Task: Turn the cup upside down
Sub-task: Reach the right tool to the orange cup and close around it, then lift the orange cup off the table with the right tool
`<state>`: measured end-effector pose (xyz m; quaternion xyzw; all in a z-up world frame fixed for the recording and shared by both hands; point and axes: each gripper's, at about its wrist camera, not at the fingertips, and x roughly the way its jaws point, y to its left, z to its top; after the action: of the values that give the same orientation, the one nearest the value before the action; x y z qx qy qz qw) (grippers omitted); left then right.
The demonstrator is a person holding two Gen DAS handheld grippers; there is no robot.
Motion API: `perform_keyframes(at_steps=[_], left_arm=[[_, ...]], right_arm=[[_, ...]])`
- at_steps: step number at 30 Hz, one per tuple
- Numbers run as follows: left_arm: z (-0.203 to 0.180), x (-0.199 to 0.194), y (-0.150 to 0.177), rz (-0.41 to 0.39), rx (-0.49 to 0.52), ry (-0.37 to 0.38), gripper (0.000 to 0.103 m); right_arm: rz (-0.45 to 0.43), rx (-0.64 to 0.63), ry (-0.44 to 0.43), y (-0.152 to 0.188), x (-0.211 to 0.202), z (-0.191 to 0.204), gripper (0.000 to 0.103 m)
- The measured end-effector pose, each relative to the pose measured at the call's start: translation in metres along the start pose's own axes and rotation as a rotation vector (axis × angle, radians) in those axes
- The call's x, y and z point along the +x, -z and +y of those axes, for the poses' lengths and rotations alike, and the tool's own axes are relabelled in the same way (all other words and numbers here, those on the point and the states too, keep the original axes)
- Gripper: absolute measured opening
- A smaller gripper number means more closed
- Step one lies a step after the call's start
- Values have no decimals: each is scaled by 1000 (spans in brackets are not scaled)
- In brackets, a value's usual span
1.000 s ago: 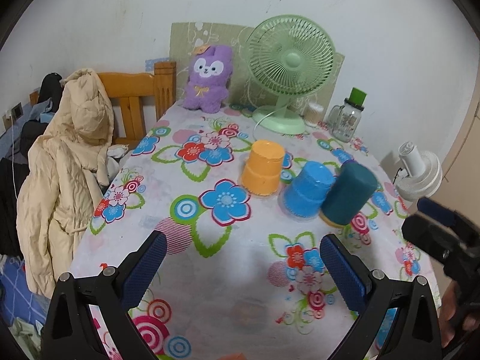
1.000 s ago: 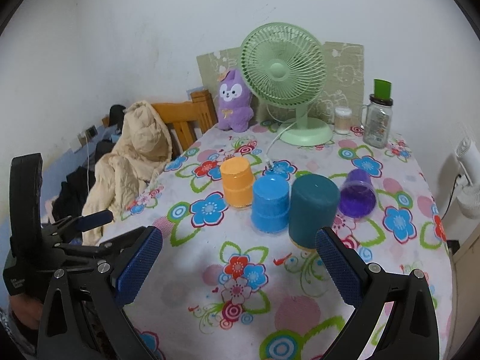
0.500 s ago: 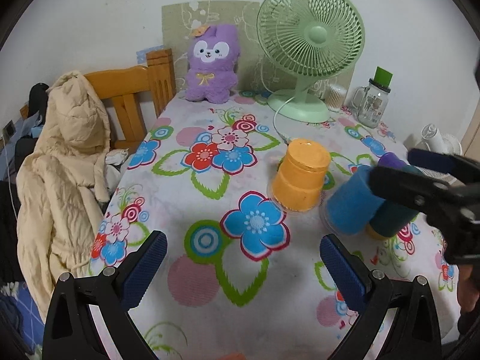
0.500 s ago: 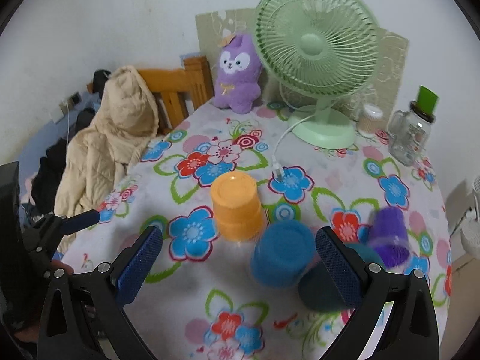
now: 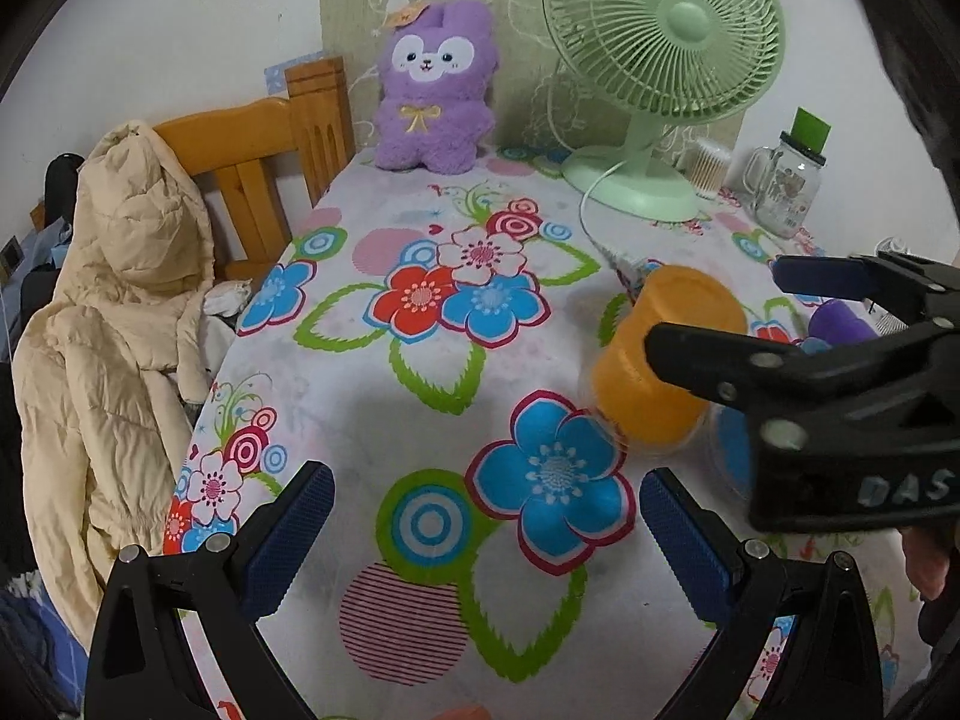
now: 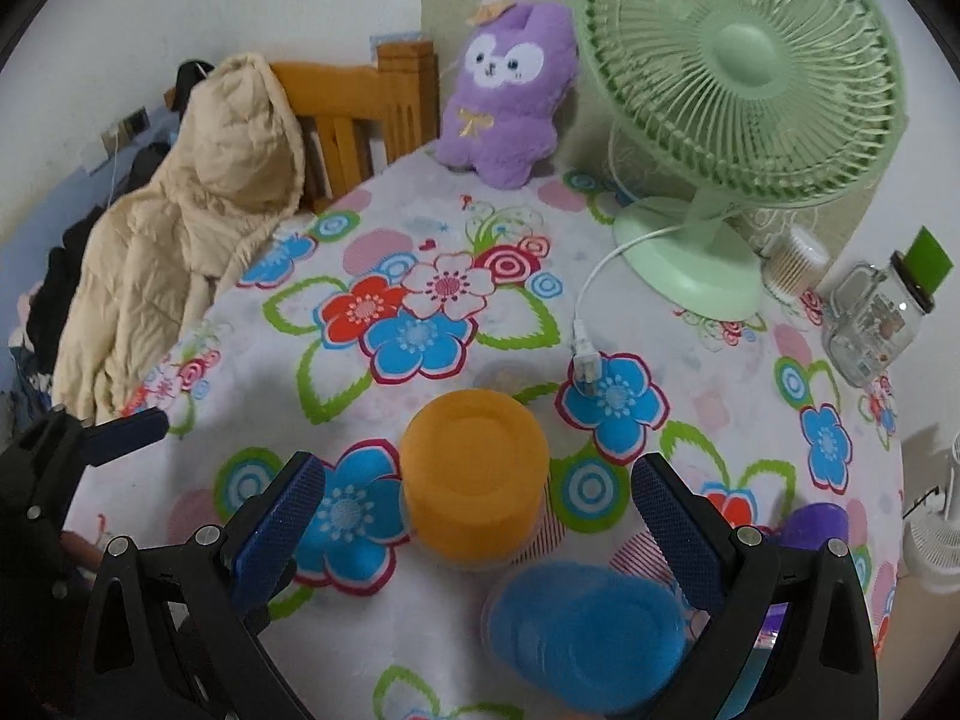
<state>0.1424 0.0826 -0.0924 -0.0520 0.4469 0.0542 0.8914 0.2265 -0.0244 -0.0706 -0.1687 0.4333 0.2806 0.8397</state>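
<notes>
An orange cup (image 6: 475, 486) stands upside down on the flowered tablecloth, between the open fingers of my right gripper (image 6: 477, 528). A blue cup (image 6: 585, 630) stands upside down just in front of it, and a purple cup (image 6: 817, 525) lies on its side at the right. In the left wrist view the orange cup (image 5: 657, 354) is partly hidden by the right gripper (image 5: 840, 336). My left gripper (image 5: 480, 540) is open and empty over the cloth, left of the cups.
A green fan (image 6: 738, 90), its cord and plug (image 6: 585, 363), a purple plush toy (image 6: 510, 96) and a glass jar (image 6: 870, 318) stand at the back. A wooden chair with a beige jacket (image 5: 120, 312) is at the table's left edge.
Both grippers have moved forward over the table. The right gripper now straddles the orange cup, and it crosses the left wrist view more closely.
</notes>
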Motion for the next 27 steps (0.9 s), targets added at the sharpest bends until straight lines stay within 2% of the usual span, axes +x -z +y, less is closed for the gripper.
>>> perform_keyframes(at_steps=[7, 8, 11, 13, 15, 27], left_arm=[[-1, 3, 4, 15, -2, -1, 103], [-1, 3, 4, 17, -3, 0, 103], [-2, -1, 6, 16, 2, -6, 103], [-1, -3, 7, 13, 6, -10, 103], [0, -5, 8, 12, 6, -11, 103], [-2, -24, 23, -1, -8, 6, 103]], right_arm=[[59, -11, 12, -8, 19, 3, 102], [66, -13, 9, -9, 23, 3, 99], [89, 14, -32, -12, 29, 1, 75], [100, 25, -52, -13, 32, 1, 70], [105, 18, -45, -13, 34, 3, 57], [-14, 36, -68, -6, -9, 4, 57]])
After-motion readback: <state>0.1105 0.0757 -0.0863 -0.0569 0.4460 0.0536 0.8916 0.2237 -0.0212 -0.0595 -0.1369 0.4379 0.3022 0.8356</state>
